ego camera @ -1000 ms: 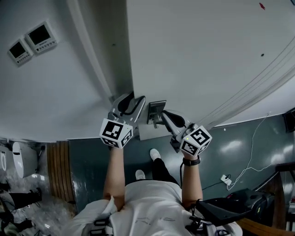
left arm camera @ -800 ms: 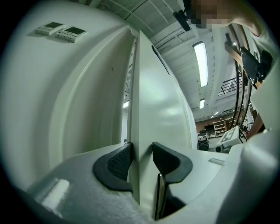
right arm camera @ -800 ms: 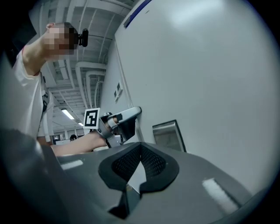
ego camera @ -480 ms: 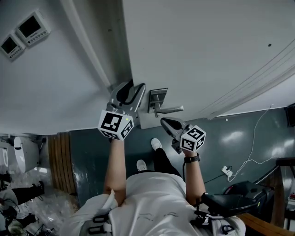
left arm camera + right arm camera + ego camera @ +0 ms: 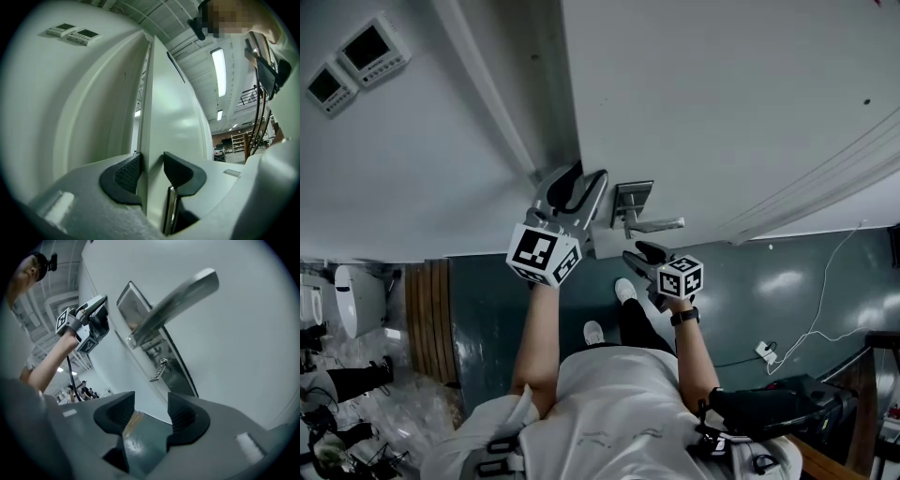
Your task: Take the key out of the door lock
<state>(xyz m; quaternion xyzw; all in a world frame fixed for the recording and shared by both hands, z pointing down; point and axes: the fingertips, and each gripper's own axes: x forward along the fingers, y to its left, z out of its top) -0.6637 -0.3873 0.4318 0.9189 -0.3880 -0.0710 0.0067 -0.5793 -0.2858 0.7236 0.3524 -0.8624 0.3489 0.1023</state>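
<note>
**A:** Why do we hold the door (image 5: pixel 731 103) at all, when the job is the key?

**B:** So it can't swing while we work. Our left gripper (image 5: pixel 586 176) sits up and to the left of the door handle (image 5: pixel 658 225). Its jaws are wide apart yet clamped on the door's free edge, one pad on each face. In the left gripper view the slab fills the gap.

**A:** And our right gripper (image 5: pixel 639 255)?

**B:** Just below the door handle, facing the door. Its jaws have just been opening and now stand fully spread. Nothing is between them, and only the floor (image 5: pixel 136 437) shows through the gap. We judge the spread is there to take the key's head.

**A:** Where is the lock plate (image 5: pixel 180 376)?

**B:** Behind the door handle, running down below it on the door's face.

**A:** And the key (image 5: pixel 157 370)?

**B:** In the lock plate, just beneath the door handle, sticking out from the door and untouched. In the head view it's too small for us to pick out. The right gripper view shows it ahead of the pads and above them, clearly apart.

**A:** So nothing is out yet?

**B:** No. We reckon the next move needs the right jaws lined up on either side of the key. Then comes a firm close and a straight pull away from the door. The left clamp braces the door so the pull doesn't drag it.
</note>
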